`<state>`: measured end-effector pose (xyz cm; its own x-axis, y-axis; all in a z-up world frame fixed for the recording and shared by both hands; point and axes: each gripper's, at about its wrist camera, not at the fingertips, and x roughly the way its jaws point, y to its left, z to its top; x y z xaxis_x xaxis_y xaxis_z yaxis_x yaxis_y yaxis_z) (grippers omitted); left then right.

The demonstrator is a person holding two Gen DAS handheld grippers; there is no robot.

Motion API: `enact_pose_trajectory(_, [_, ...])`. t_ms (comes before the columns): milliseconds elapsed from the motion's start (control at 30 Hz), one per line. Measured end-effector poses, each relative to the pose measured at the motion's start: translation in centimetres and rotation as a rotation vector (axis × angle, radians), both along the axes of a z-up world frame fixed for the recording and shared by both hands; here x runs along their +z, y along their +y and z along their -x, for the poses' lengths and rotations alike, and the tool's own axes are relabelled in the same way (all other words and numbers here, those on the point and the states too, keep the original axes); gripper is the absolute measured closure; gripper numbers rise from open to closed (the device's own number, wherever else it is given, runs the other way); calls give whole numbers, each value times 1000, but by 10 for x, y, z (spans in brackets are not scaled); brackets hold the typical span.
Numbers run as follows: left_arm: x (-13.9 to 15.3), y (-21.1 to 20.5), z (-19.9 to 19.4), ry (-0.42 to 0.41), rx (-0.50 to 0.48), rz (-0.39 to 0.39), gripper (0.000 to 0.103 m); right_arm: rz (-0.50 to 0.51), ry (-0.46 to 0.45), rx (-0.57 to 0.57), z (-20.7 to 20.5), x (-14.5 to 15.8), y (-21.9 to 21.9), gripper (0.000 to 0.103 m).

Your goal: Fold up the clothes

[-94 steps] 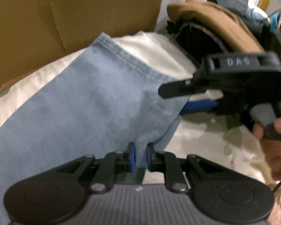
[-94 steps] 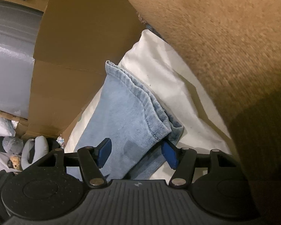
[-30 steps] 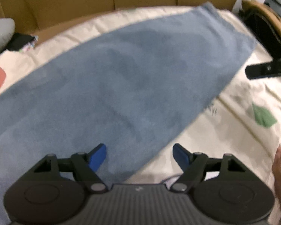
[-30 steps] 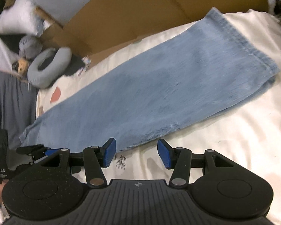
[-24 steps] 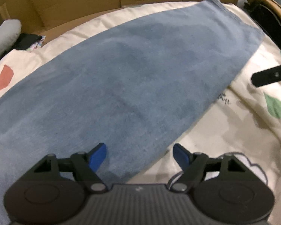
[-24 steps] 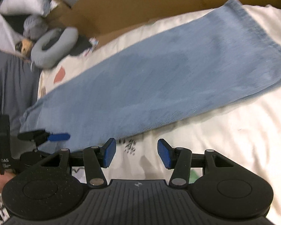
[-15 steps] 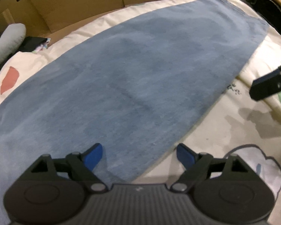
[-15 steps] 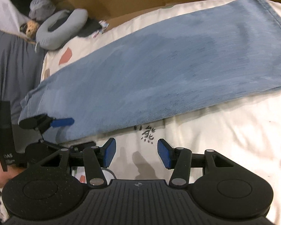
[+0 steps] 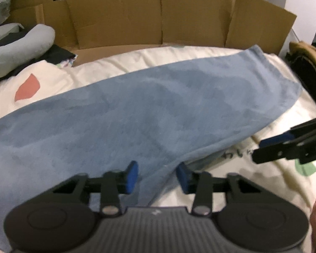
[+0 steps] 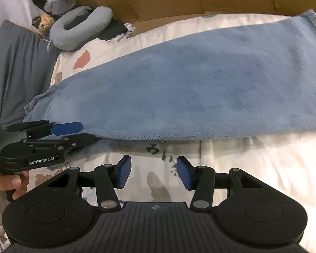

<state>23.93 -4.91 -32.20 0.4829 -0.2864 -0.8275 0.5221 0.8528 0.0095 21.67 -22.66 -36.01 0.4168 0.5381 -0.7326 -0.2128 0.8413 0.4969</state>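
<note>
Grey pillow (image 10: 14,67) appears only in right view.

Both cameras sit just behind their own fingers and look steeply down at the bed (image 9: 200,57), from close by. The left wrist view faces the cardboard wall (image 9: 158,12) across the jeans (image 9: 147,116). The right wrist view looks from further right. They share the jeans, the grey neck pillow (image 10: 80,27), and each shows the other gripper at its edge.
</note>
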Motion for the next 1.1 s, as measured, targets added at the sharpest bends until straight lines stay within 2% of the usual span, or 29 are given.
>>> enact_pose_trajectory(33, [1,0,-2,3,1,14,76,1,-10,-4,-2,2,0,49])
enact_pose_trajectory(167, [3,1,-7,-1,2,41,86,2,-35,-21,-11,9,-2,49])
enact_pose_trajectory(333, [9,1,-8,-21,15,57,89,18,-55,-26,-23,11,1,49])
enact_pose_trajectory(833, [11,5,-7,-27,-4,69,91,92,-66,10,-44,-3,25,48])
enact_pose_trajectory(1100, [9,2,-6,-17,-2,54,91,133,-32,19,-33,-18,26,49])
